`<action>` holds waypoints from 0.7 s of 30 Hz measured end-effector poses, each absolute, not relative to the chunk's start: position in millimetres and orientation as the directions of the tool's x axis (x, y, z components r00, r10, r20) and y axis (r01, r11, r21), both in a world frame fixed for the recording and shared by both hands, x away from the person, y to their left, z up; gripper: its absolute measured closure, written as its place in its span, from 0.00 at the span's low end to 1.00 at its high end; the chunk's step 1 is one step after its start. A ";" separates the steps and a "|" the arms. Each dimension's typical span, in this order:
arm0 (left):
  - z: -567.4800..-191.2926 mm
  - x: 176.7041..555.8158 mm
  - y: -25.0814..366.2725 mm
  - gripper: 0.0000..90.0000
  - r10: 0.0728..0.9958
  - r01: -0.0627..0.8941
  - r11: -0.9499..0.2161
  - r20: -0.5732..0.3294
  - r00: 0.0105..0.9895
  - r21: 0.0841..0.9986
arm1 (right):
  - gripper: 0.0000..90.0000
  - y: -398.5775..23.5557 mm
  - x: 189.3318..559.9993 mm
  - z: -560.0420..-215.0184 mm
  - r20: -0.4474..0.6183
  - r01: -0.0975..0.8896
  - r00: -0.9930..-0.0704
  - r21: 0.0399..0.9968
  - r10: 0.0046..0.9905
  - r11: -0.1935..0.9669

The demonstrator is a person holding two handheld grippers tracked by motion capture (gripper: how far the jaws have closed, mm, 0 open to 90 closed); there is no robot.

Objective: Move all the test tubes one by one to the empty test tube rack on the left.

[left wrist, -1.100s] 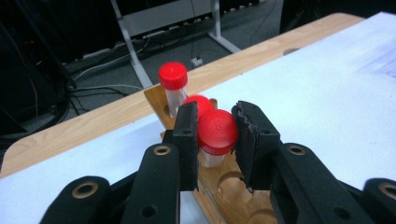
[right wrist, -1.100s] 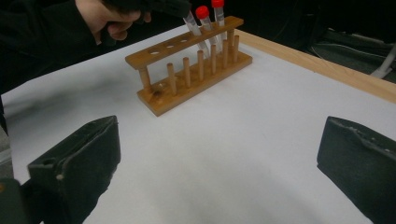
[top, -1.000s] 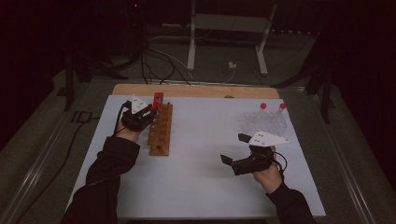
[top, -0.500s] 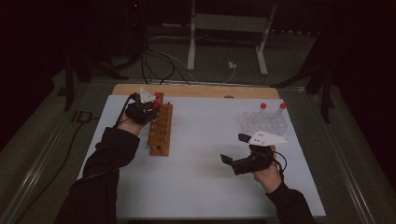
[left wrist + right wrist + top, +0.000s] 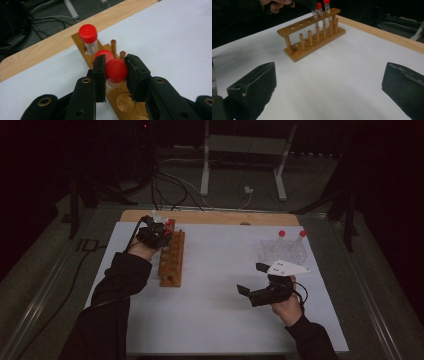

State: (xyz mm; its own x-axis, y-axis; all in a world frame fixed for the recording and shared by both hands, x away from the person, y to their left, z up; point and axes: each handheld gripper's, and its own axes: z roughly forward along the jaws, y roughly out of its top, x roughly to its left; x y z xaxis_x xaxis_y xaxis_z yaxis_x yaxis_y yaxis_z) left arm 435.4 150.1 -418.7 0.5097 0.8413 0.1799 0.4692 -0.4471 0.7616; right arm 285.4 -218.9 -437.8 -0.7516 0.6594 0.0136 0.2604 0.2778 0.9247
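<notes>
My left gripper (image 5: 115,72) is clamped on the red-capped tube (image 5: 116,71) over the wooden rack (image 5: 125,103); light, slippery, fragile, so I hold the cap; right gripper (image 5: 329,92), at five o'clock, stands apart.

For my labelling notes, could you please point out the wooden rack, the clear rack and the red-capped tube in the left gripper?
wooden rack (image 5: 171,262), high view, top board.
clear rack (image 5: 282,252), high view, middle.
red-capped tube (image 5: 116,69), left gripper view, cap.

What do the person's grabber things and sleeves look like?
Each hand holds a black two-jaw gripper: the left gripper and the right gripper. Their thick, blocky black fingers have small brass-coloured rings set into the arms. The right one carries a pale grey three-cornered plate. Thin black cables trail off them. Both sleeves are dark.
</notes>
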 end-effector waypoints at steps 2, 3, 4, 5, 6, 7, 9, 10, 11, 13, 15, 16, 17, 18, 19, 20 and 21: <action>-418.5 435.2 150.2 0.79 0.841 0.470 -0.446 0.176 0.512 0.762 | 0.00 -219.0 285.2 -437.6 0.013 0.259 -0.751 0.925 0.660 0.277; -418.1 435.1 150.8 0.78 0.841 0.475 -0.444 0.172 0.513 0.760 | 0.00 -219.0 285.2 -437.5 0.013 0.259 -0.751 0.925 0.660 0.278; -418.0 435.0 151.1 0.78 0.841 0.475 -0.442 0.167 0.515 0.761 | 0.00 -218.9 285.2 -437.4 0.011 0.259 -0.751 0.925 0.660 0.279; -417.9 434.6 151.5 0.78 0.840 0.473 -0.444 0.170 0.515 0.761 | 0.00 -219.1 285.2 -437.3 0.012 0.259 -0.751 0.925 0.661 0.277; -417.5 434.2 151.8 0.74 0.840 0.474 -0.443 0.168 0.516 0.761 | 0.00 -219.2 285.2 -437.3 0.013 0.258 -0.752 0.926 0.660 0.276; -417.2 433.8 152.1 0.70 0.838 0.473 -0.440 0.159 0.522 0.764 | 0.00 -219.2 285.1 -437.3 0.012 0.259 -0.751 0.925 0.660 0.277; -415.6 431.3 152.1 0.61 0.836 0.469 -0.442 0.161 0.525 0.764 | 0.00 -219.7 285.1 -436.9 0.015 0.258 -0.751 0.927 0.660 0.273; -414.2 429.7 152.5 0.53 0.833 0.466 -0.438 0.151 0.532 0.769 | 0.00 -219.8 285.1 -436.6 0.012 0.256 -0.751 0.927 0.660 0.274; -412.7 427.4 153.0 0.47 0.833 0.460 -0.429 0.143 0.534 0.778 | 0.00 -220.0 284.8 -436.2 0.011 0.254 -0.750 0.928 0.661 0.273; -408.2 421.9 155.3 0.39 0.828 0.442 -0.420 0.136 0.543 0.793 | 0.00 -220.5 284.5 -435.3 0.009 0.251 -0.750 0.929 0.661 0.272; -403.6 415.5 158.6 0.27 0.832 0.432 -0.399 0.122 0.541 0.809 | 0.00 -221.6 284.2 -434.2 0.009 0.250 -0.748 0.930 0.663 0.269; -401.8 411.7 161.5 0.21 0.819 0.420 -0.391 0.101 0.565 0.819 | 0.00 -222.0 284.0 -433.5 0.011 0.250 -0.747 0.931 0.664 0.266; -400.7 408.0 163.6 0.15 0.816 0.414 -0.380 0.088 0.572 0.827 | 0.00 -222.6 284.0 -432.8 0.004 0.245 -0.745 0.931 0.667 0.268; -400.4 403.9 166.0 0.12 0.807 0.405 -0.374 0.077 0.586 0.834 | 0.00 -223.4 283.7 -431.9 0.001 0.243 -0.742 0.932 0.670 0.268; -401.0 399.6 168.3 0.10 0.790 0.393 -0.374 0.066 0.610 0.840 | 0.00 -224.3 283.7 -431.0 -0.001 0.241 -0.741 0.933 0.672 0.268; -402.2 395.2 170.2 0.07 0.782 0.385 -0.373 0.063 0.620 0.844 | 0.00 -225.2 283.7 -430.0 -0.005 0.238 -0.737 0.934 0.676 0.267; -403.9 390.3 172.3 0.04 0.771 0.375 -0.363 0.049 0.634 0.853 | 0.00 -226.4 283.9 -429.0 -0.007 0.235 -0.735 0.935 0.678 0.264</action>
